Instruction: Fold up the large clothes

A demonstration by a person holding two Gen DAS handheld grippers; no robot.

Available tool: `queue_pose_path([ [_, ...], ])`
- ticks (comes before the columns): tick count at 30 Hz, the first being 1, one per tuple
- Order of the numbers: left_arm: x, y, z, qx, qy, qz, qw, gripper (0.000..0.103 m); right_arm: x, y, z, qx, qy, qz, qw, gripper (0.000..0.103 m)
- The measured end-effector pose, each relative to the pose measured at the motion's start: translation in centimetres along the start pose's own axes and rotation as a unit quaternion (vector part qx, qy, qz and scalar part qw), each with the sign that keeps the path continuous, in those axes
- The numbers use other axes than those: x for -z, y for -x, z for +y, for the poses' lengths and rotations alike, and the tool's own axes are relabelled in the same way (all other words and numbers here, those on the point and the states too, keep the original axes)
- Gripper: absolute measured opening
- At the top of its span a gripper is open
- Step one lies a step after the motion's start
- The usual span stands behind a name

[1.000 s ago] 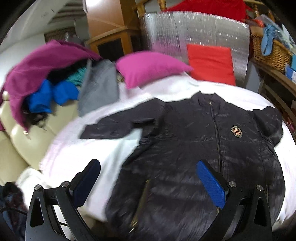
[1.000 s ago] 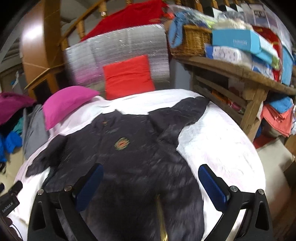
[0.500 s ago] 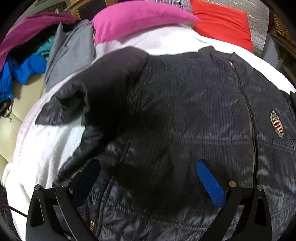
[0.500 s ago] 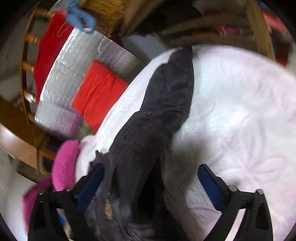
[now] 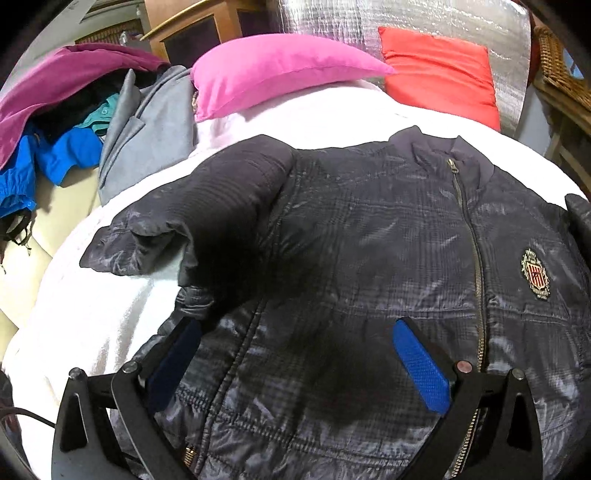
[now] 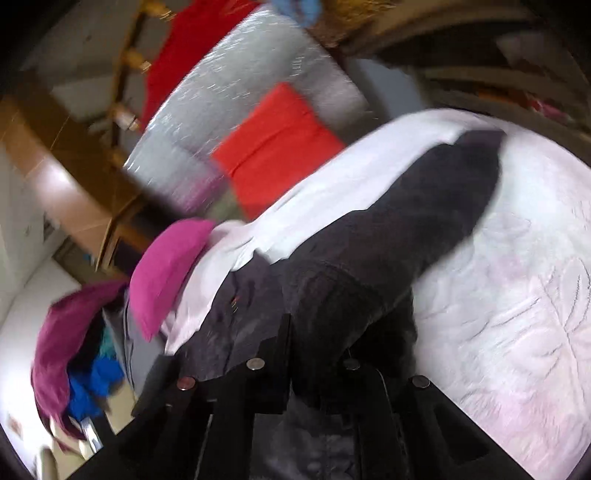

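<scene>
A pink pillow [image 5: 273, 79] and a red cushion [image 5: 441, 79] lie at the far end of the white bed cover [image 5: 92, 314], before a silver foil sheet [image 5: 369, 22], with heaped clothes [image 5: 55, 122] at the left.

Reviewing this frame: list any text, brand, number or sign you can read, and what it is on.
No readable text in either view.
Crest badge on the chest of the dark jacket: a red and gold shield emblem; any lettering around it is too small to read.
The right wrist view is motion-blurred; nothing legible there.
</scene>
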State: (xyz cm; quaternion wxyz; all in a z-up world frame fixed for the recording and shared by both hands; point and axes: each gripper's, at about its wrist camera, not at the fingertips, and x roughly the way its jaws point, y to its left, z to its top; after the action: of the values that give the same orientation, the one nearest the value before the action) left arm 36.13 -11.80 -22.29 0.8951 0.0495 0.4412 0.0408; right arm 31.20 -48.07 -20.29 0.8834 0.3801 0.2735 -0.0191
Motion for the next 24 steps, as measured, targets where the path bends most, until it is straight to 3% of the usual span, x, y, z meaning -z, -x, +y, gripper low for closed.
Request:
queue_pose_path([
  [4,0.3,0.3,0.4,0.001,-0.006,0.001,1.0000,0.103,1.1,-3.2,-1.5,0.016,-0.040,0.083,0.996,0.018],
  [6,0.1,0.0,0.8,-0.001,-0.008,0.001,1.0000,0.103,0.8,-3.3,-3.5,0.001,-0.089,0.089,0.992,0.035],
  [8,-0.1,-0.6,1.3,-0.001,-0.004,0.001,1.0000,0.103,-0.1,-2.0,-5.8,-0.012,-0.134,0.040,0.990,0.081],
  [10,-0.3,-0.7,1.5,0.002,-0.001,0.001,1.0000,0.103,-1.4,-0.8,-7.4,-0.010,-0.159,-0.014,0.987,0.091],
  [14,-0.6,-0.8,0.7,0.001,-0.011,-0.007,0.9999,0.103,-2.4,-1.8,-11.9,-0.015,-0.226,-0.031,0.973,0.086],
  [15,-0.6,-0.8,0.4,0.001,-0.015,-0.009,0.9998,0.103,-2.5,-2.5,-13.0,-0.016,-0.243,-0.030,0.969,0.082],
  [17,-0.7,-0.8,-0.1,0.002,-0.021,-0.011,0.9997,0.103,-3.1,-3.4,-14.9,-0.020,-0.268,-0.027,0.963,0.060],
  [18,-0.7,-0.8,-0.3,0.004,-0.023,-0.013,0.9996,0.103,-3.1,-4.1,-15.4,-0.020,-0.274,-0.025,0.961,0.056],
  [24,-0.6,-0.9,-1.2,-0.002,-0.040,-0.025,0.9989,0.103,-5.3,-5.7,-16.5,0.002,-0.265,-0.045,0.963,0.053],
])
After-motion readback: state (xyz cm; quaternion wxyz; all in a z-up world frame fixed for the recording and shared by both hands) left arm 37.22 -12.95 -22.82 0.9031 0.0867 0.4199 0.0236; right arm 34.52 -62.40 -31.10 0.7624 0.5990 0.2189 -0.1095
